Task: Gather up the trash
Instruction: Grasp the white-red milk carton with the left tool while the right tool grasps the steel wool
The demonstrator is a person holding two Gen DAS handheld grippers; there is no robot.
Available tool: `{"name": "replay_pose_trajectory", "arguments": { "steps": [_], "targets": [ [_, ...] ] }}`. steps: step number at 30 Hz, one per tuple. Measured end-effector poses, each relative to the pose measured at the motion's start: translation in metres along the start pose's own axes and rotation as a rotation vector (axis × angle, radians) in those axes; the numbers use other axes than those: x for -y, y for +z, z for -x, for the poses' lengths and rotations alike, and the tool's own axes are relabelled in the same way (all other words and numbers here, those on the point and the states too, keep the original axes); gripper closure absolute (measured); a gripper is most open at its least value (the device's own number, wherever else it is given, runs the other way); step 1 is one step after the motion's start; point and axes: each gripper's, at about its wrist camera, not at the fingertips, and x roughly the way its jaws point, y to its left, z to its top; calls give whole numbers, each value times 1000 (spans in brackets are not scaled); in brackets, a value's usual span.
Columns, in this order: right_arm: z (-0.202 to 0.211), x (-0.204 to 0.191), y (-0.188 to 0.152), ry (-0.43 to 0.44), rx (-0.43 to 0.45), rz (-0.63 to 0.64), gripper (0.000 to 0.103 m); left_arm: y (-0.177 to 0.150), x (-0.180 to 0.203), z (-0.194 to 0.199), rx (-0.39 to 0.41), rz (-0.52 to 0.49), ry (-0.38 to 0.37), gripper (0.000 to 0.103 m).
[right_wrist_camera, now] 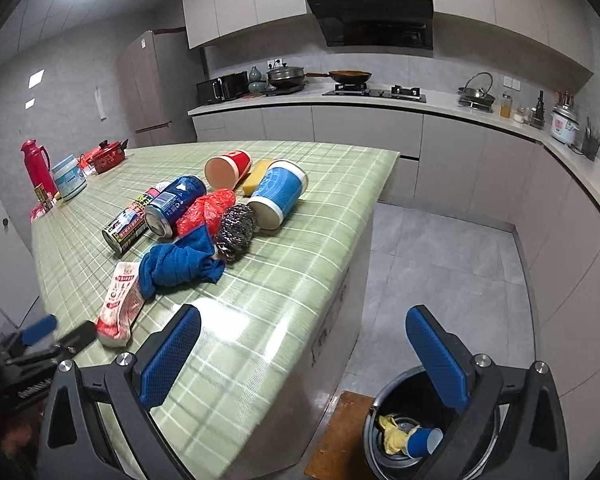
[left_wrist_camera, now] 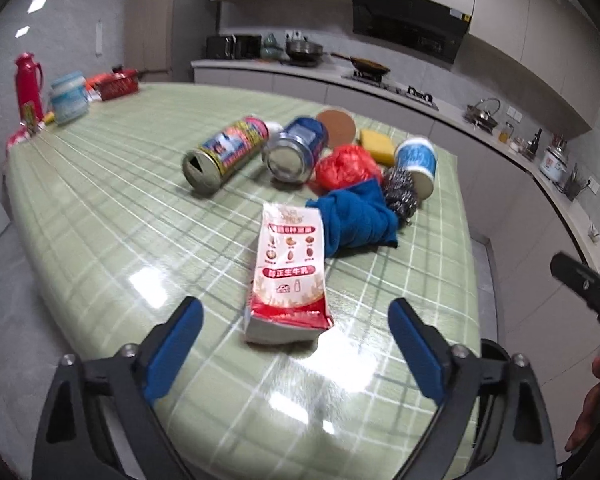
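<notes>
Item: table litter, 2 grippers hovering, both empty.

I am holding the left gripper (left_wrist_camera: 294, 334) over the near edge of the green checked table (left_wrist_camera: 100, 208), jaws standing wide, the flattened milk carton (left_wrist_camera: 288, 276) lying between the blue pads untouched. I am holding the right gripper (right_wrist_camera: 302, 354) just off the table's corner, jaws wide apart, gripping nothing, above the black bin (right_wrist_camera: 396, 440). Beyond the carton I am seeing 1 blue cloth (left_wrist_camera: 356, 220), 1 steel scourer (left_wrist_camera: 400, 192), 1 red bag (left_wrist_camera: 346, 168), 2 cans (left_wrist_camera: 294, 152), 1 blue paper cup (left_wrist_camera: 418, 162), 1 yellow sponge (left_wrist_camera: 376, 146).
</notes>
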Motion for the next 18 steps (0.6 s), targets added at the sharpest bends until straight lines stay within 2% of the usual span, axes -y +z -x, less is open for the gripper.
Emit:
{"name": "replay_pose_trajectory", "arguments": {
  "steps": [4,8,13,18],
  "targets": [
    [-24,-16,8,6,-21,9,0,3,-4,-27,-53,-5,-29,21],
    [-52,-29,15,13,-48,13,0,9,-14,-46,-93,-5,-39,37],
    [-85,-41,24,25,-81,13,2,18,-37,-51,-87,11,-11,43],
    [-113,-53,33,39,-106,16,6,26,-60,-57,-81,28,13,43]
  ]
}}
